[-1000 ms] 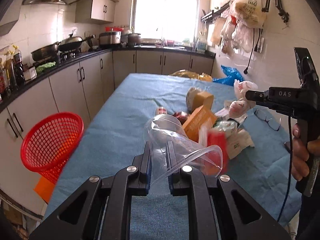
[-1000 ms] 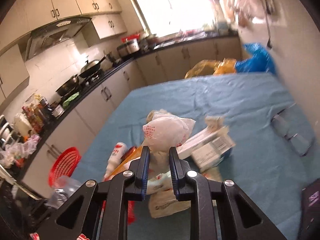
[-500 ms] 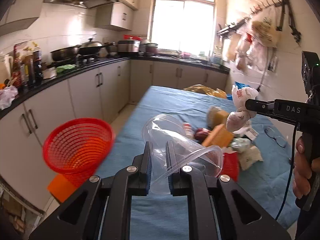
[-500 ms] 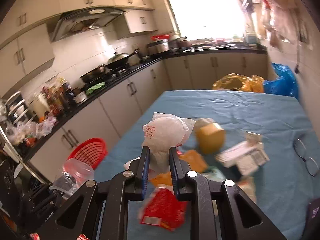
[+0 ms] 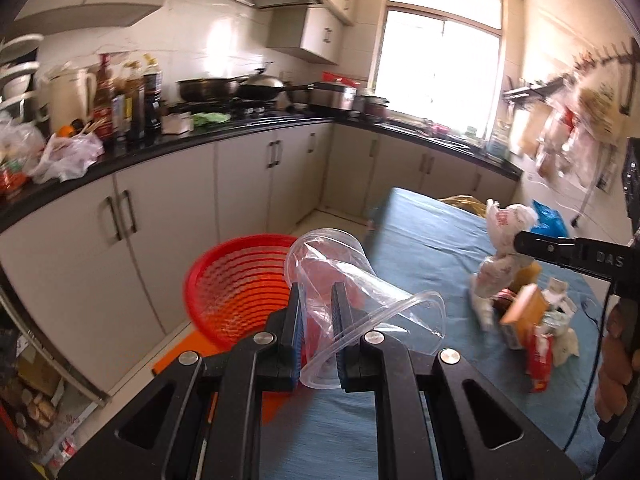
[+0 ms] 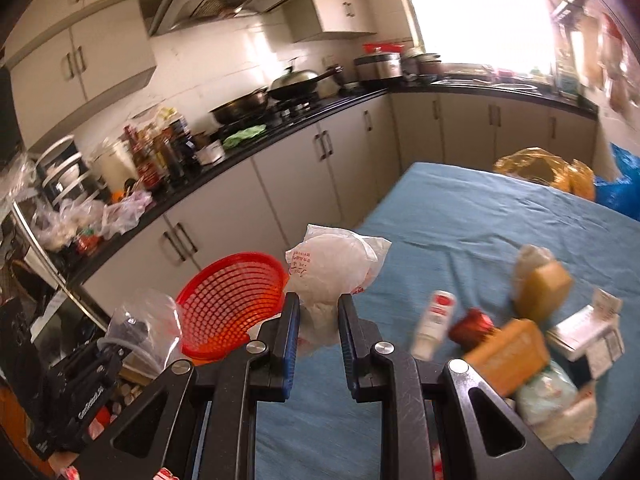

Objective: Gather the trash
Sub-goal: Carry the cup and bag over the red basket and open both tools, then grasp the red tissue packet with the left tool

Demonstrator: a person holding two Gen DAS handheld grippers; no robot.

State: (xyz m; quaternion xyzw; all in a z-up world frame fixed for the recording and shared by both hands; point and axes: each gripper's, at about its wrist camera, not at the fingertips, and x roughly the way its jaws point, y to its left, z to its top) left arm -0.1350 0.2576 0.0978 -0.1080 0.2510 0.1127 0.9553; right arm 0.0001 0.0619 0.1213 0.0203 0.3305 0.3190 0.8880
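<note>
My left gripper (image 5: pixel 318 300) is shut on a crushed clear plastic cup (image 5: pixel 352 288), held above the table's left edge beside a red mesh basket (image 5: pixel 236 284). My right gripper (image 6: pixel 319 312) is shut on a crumpled white plastic bag with red print (image 6: pixel 334 266), over the blue tablecloth (image 6: pixel 472 232) and close to the red basket (image 6: pixel 230 304). In the left wrist view the right gripper (image 5: pixel 516 242) shows at the right with the white bag (image 5: pixel 504 236). In the right wrist view the left gripper (image 6: pixel 120 340) shows at lower left with the clear cup (image 6: pixel 148 320).
A pile of trash lies on the tablecloth: orange box (image 6: pixel 508 356), small white bottle (image 6: pixel 434 324), red wrapper (image 5: pixel 540 352), white cartons (image 6: pixel 588 332). Grey cabinets (image 5: pixel 176 216) and a cluttered black counter run along the left. Yellow (image 6: pixel 540 168) and blue (image 6: pixel 620 188) bags lie at the table's far end.
Both grippers have swung left from the trash pile toward the red basket, each keeping its grip. The basket now sits much closer and nearer the middle in both views.
</note>
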